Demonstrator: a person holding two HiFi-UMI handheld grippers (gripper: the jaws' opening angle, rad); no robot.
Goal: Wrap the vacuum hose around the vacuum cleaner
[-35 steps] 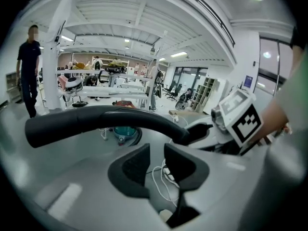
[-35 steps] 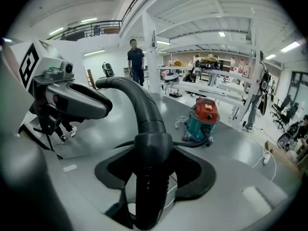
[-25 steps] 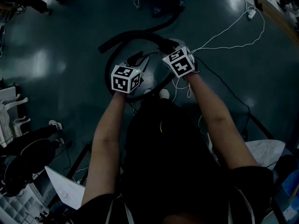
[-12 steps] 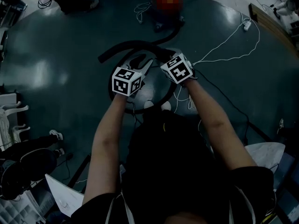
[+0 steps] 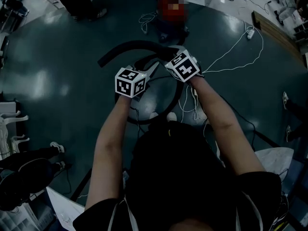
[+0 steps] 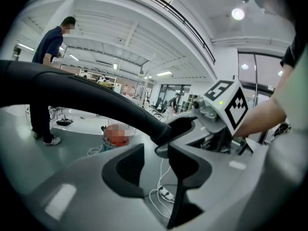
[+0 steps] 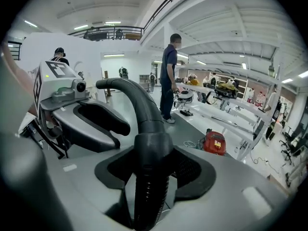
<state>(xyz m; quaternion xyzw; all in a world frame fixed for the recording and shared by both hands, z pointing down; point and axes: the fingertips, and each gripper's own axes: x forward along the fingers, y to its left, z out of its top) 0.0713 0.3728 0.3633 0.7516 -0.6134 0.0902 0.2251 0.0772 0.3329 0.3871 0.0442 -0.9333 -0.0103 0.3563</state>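
Right gripper [image 7: 153, 163] clenches vacuum hose [image 7: 144, 112], which arcs away leftward; left gripper [image 6: 156, 163], just opening, empty

The bare left forearm [image 5: 111, 134] and bare right forearm [image 5: 217, 121] reach up to frame centre. The grey left gripper [image 6: 156, 165] has just been opening its jaws, with nothing between them. The grey right gripper [image 7: 154, 170] clamps the black ribbed hose [image 7: 153, 196].

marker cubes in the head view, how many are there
2: the left cube and the right cube, side by side near the black hose. None seems hidden.
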